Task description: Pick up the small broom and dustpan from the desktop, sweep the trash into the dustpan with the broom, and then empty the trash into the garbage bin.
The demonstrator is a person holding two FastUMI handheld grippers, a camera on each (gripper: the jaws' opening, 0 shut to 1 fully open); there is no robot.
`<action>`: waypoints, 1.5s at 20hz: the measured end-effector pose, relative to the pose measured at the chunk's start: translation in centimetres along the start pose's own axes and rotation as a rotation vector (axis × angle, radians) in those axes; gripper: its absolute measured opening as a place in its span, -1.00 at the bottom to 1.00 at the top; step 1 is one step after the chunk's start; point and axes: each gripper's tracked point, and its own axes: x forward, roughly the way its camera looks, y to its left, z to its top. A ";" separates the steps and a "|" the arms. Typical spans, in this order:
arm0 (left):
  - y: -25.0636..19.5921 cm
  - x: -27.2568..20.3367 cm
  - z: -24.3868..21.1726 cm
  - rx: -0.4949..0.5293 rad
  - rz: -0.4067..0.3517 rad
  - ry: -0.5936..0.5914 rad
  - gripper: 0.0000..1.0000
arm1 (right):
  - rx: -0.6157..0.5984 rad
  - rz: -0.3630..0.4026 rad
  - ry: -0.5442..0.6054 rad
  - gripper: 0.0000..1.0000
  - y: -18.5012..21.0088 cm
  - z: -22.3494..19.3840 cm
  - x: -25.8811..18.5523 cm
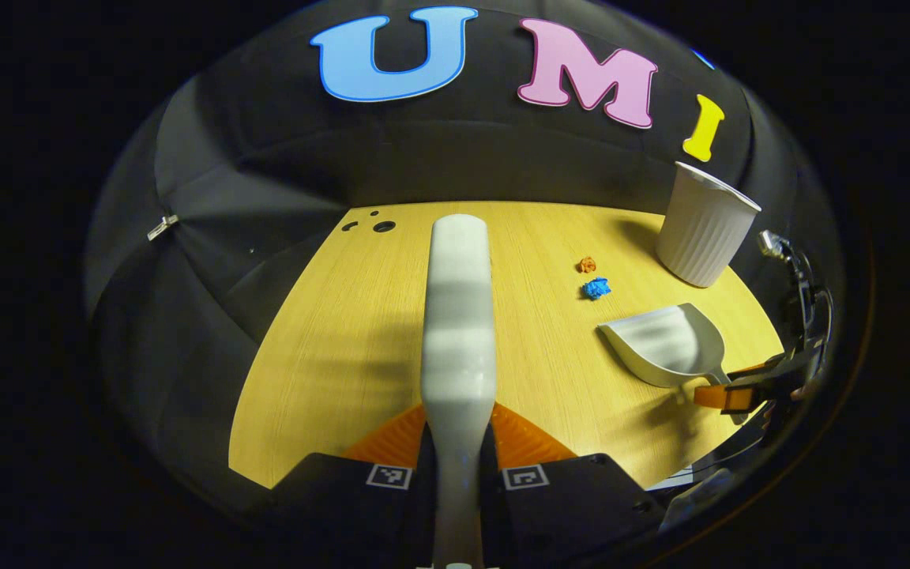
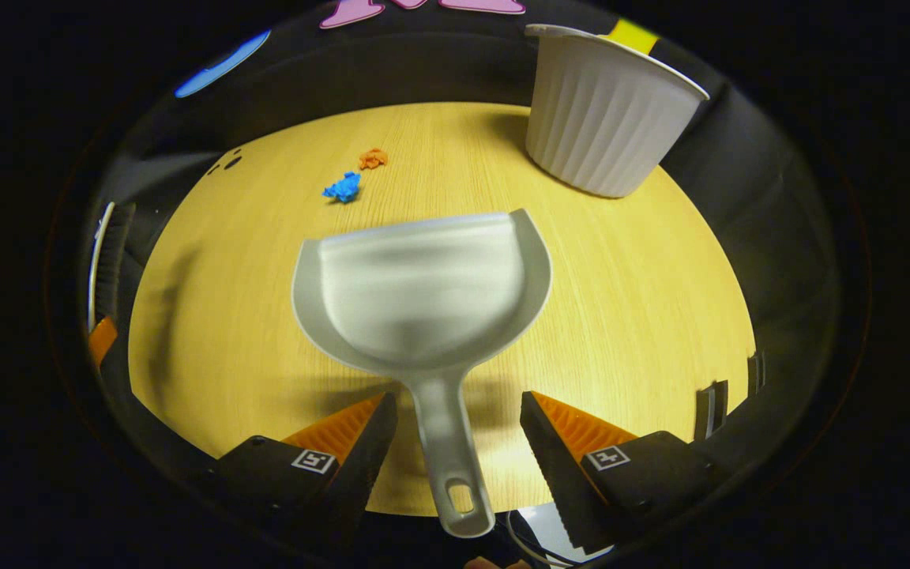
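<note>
Two grippers are working over the table (image 2: 629,316), one holding, one spread.

The left gripper (image 1: 456,442) is pinching the broom (image 1: 459,316) between its jaws; the right gripper's (image 2: 459,427) jaws are standing apart astride the dustpan (image 2: 423,284) handle. Beyond the dustpan are lying blue scrap (image 2: 343,188) and orange scrap (image 2: 372,158), with the garbage bin (image 2: 605,118) to the right.

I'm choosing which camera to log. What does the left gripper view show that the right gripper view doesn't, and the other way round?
Left gripper view: the broom clamped in the left tongs.
Right gripper view: the hole in the handle of the dustpan; the handle lies between the open right tongs, with a gap on each side.
Both: dustpan, bin, blue scrap, orange scrap, table.
</note>
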 end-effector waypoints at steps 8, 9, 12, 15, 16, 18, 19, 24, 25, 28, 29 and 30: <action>-2.1 2.5 -0.1 -0.055 0.000 0.075 -0.46 | -0.040 0.069 0.030 0.52 1.6 0.5 2.7; -2.3 2.8 0.0 -0.047 0.004 0.081 -0.46 | -0.048 0.076 0.031 0.28 1.4 0.8 2.6; -3.3 3.8 0.5 -0.032 0.006 0.102 -0.43 | -0.060 0.092 0.032 0.10 1.2 1.3 3.0; -4.4 5.0 0.8 -0.031 0.002 0.124 -0.43 | -0.094 0.118 0.029 -0.14 1.1 2.1 3.2; -4.9 5.5 1.0 -0.033 -0.002 0.132 -0.46 | -0.105 0.133 0.031 -0.22 1.1 2.2 3.4; -5.8 6.7 1.4 -0.039 -0.017 0.150 -0.46 | -0.125 0.169 0.032 -0.17 1.0 2.5 3.4; -6.2 7.3 1.5 -0.040 -0.024 0.158 -0.46 | -0.147 0.177 0.035 -0.26 0.7 2.5 3.5; -7.4 12.1 4.0 0.011 -0.059 0.202 -0.48 | -0.263 0.206 0.009 -0.29 -2.3 3.5 2.7; -7.6 13.4 4.6 0.036 -0.064 0.200 -0.46 | -0.290 0.207 -0.002 -0.29 -3.0 4.0 2.6; -8.8 17.5 6.4 0.113 -0.096 0.207 -0.46 | -0.335 0.235 -0.022 -0.29 -4.3 5.1 2.3; -9.6 18.8 7.0 0.135 -0.112 0.205 -0.46 | -0.345 0.247 -0.027 -0.29 -4.6 5.5 2.2; -10.5 20.1 7.7 0.154 -0.127 0.204 -0.46 | -0.352 0.259 -0.030 -0.22 -4.9 5.9 2.2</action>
